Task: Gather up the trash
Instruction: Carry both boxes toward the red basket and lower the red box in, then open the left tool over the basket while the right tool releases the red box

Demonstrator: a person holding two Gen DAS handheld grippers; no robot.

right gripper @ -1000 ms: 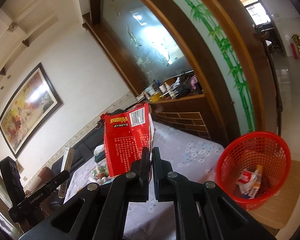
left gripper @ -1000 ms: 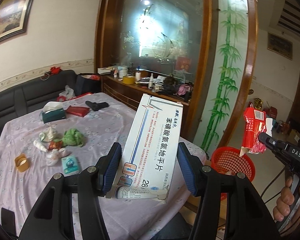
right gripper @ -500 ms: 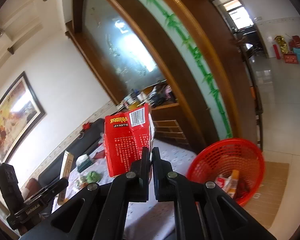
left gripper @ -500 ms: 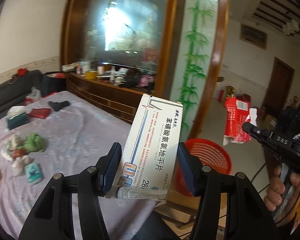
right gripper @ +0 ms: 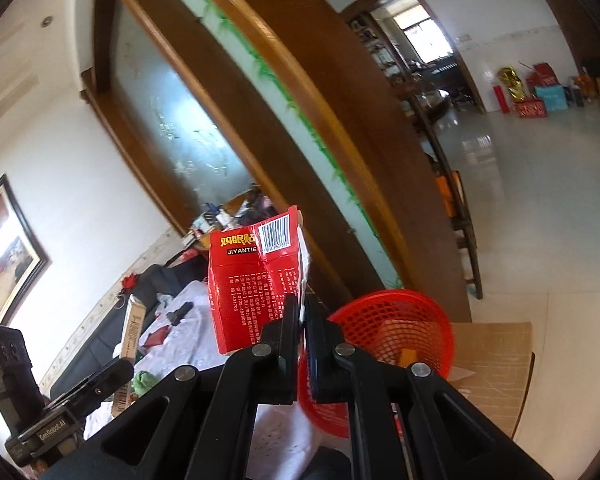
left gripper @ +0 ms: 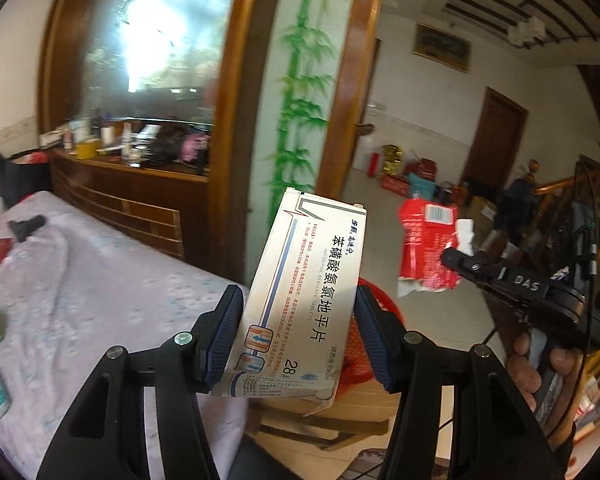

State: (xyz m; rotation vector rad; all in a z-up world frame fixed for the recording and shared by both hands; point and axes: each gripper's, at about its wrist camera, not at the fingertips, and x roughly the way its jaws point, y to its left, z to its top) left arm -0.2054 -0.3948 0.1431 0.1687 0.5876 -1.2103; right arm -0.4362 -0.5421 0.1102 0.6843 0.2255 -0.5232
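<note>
While the white pill box point(left gripper: 306, 300) sits squeezed between the blue pads of the left gripper point(left gripper: 300, 340), the torn red packet point(right gripper: 256, 284) is pinched flat in the right gripper point(right gripper: 302, 316), whose fingers are pressed almost together. Both are up in the air. The red basket point(right gripper: 396, 320) is low at about 4 o'clock from the red packet. In the left view only a bit of the basket point(left gripper: 374, 292) peeks out behind the white box.

I think a piece could miss the basket if let go too soon, since neither looks right over it yet. The thin packet could also flutter sideways.

A second ago, the table point(left gripper: 100, 288) filled more of the left view. Now both hands have swung toward the basket, which looks closer.
</note>
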